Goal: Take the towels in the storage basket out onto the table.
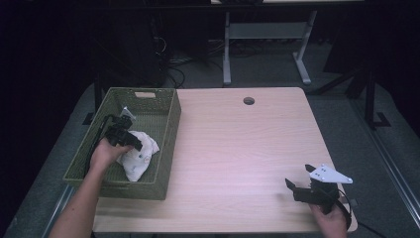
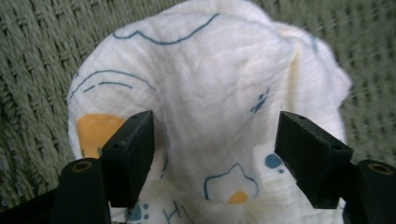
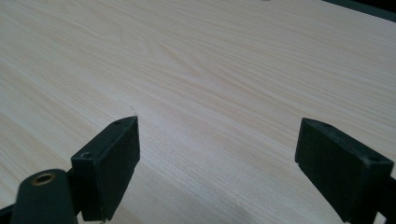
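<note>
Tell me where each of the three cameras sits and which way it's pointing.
High view: above the person's side, looking forward and down on the wooden table; both forearms, left tool and right tool show.
Left gripper view: rides the left tool, looking past its open jaws at the printed white cloth.
Right gripper view: rides the right tool, facing bare tabletop.
Shared: high and left gripper views both show the cloth in the green woven basket.

A basket [image 1: 166,130] sits on the table's [image 1: 247,148] left side with a cloth [image 1: 138,158] inside. The left gripper [image 1: 130,140] hangs over that cloth. The right gripper [image 1: 298,179] is near the table's front right corner.
</note>
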Action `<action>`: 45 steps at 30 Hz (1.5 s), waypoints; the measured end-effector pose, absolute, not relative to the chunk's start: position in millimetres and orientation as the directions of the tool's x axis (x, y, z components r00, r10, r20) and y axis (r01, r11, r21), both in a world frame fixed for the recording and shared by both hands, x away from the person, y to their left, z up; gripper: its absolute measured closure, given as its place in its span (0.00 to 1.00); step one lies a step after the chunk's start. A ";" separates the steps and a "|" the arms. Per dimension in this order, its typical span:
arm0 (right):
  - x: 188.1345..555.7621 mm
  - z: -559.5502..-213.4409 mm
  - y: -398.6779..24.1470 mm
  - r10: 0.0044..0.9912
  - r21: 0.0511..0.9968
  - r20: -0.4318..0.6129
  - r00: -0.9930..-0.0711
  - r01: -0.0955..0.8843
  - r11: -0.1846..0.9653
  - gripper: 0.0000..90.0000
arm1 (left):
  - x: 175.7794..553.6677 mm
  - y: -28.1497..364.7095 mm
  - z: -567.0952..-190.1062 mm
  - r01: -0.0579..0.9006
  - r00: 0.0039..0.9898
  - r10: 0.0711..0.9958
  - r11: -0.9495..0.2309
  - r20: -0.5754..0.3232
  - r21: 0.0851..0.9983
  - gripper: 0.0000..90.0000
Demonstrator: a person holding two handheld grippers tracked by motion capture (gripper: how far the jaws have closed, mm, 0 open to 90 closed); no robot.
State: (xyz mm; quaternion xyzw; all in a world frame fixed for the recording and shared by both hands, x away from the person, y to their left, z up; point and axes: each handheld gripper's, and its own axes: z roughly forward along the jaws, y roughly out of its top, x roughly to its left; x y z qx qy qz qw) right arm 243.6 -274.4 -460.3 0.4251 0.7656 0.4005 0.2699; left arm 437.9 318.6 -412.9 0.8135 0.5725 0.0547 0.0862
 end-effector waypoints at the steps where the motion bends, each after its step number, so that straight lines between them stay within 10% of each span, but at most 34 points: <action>1: 243.4 -460.3 -274.4 0.867 0.843 -0.073 -0.493 0.434 0.318 0.15 | 438.1 318.1 -414.4 0.921 0.344 0.939 -0.338 0.002 0.193 0.36; 18: 244.0 -460.5 -273.3 0.864 0.841 -0.076 -0.497 0.434 0.323 0.15 | 434.9 313.9 -418.0 0.906 0.392 0.920 -0.391 0.027 0.162 0.79; 45: 243.0 -459.8 -272.6 0.864 0.840 -0.087 -0.495 0.429 0.331 0.15 | 409.2 329.0 -368.8 0.872 0.428 0.900 -0.389 -0.079 0.297 0.85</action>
